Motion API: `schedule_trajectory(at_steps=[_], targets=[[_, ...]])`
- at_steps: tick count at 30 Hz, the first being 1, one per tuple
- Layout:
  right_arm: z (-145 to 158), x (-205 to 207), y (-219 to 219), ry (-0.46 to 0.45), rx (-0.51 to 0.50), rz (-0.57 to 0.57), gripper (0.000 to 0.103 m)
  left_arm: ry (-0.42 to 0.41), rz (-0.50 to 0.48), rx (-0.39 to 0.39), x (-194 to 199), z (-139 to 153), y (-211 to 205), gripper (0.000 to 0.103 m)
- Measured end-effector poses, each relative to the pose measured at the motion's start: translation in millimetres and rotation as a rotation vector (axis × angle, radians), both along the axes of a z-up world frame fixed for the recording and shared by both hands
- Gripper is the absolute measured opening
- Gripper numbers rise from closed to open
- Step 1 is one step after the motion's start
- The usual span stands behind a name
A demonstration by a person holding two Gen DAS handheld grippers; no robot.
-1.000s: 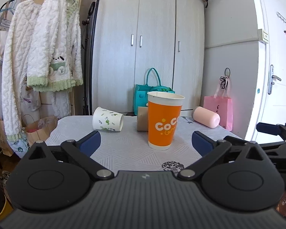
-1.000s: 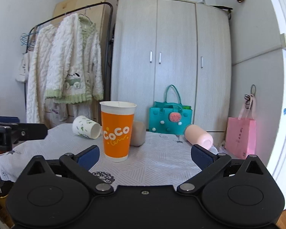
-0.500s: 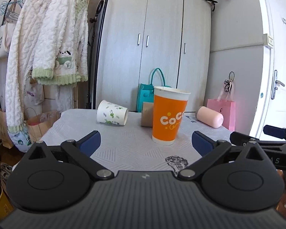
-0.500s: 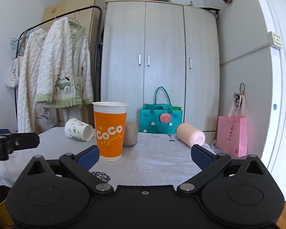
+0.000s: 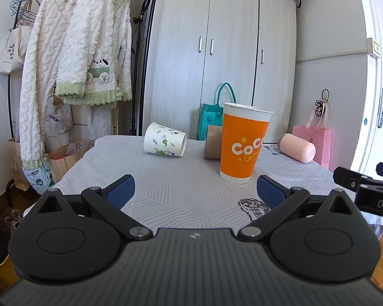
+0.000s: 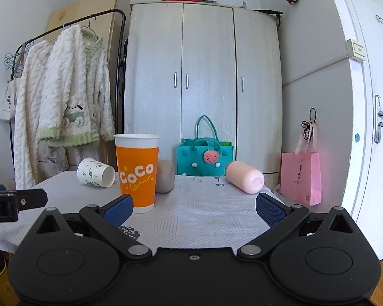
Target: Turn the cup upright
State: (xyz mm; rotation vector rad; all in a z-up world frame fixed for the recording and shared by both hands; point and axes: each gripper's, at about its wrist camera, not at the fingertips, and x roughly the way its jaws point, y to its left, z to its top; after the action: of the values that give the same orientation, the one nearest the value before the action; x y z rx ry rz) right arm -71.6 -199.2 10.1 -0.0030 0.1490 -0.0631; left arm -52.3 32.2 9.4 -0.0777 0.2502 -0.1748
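Observation:
An orange "CoCo" paper cup point(image 5: 243, 144) point(image 6: 138, 170) stands upright on the white patterned tablecloth point(image 5: 181, 186) point(image 6: 204, 214). A white cup with green leaf print point(image 5: 165, 143) point(image 6: 96, 173) lies on its side at the back left. A pink cup point(image 5: 297, 148) point(image 6: 245, 176) lies on its side at the back right. A beige cup point(image 5: 212, 145) point(image 6: 165, 176) sits behind the orange one, partly hidden. My left gripper point(image 5: 195, 192) is open and empty at the table's near edge. My right gripper point(image 6: 194, 207) is open and empty, also short of the cups.
A grey wardrobe point(image 6: 204, 84) stands behind the table. A teal bag point(image 6: 204, 156) and a pink bag point(image 6: 301, 177) sit beyond it. A clothes rack with white fleece jackets point(image 5: 79, 58) stands at the left. A white door point(image 6: 375, 117) is at the right.
Both grippers have drawn back and lowered a little, so the cups sit farther off and nearer eye level. Both stay open. The cups have not moved.

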Motion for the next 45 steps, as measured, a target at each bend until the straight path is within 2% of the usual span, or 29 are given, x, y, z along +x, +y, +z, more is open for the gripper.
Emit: schedule_trajectory(at_steps=[11, 26, 45], targets=[[-1, 0, 5, 0.002, -0.036, -0.056, 0.103, 0.002, 0.032, -0.003, -1, -2, -1, 0.103], [-2, 0, 4, 0.009, -0.028, -0.063, 0.103, -0.016, 0.026, 0.053, -7, 0, -5, 0.103], [-1, 0, 5, 0.009, -0.030, -0.062, 0.103, -0.027, 0.060, 0.035, -11, 0, 0, 0.103]])
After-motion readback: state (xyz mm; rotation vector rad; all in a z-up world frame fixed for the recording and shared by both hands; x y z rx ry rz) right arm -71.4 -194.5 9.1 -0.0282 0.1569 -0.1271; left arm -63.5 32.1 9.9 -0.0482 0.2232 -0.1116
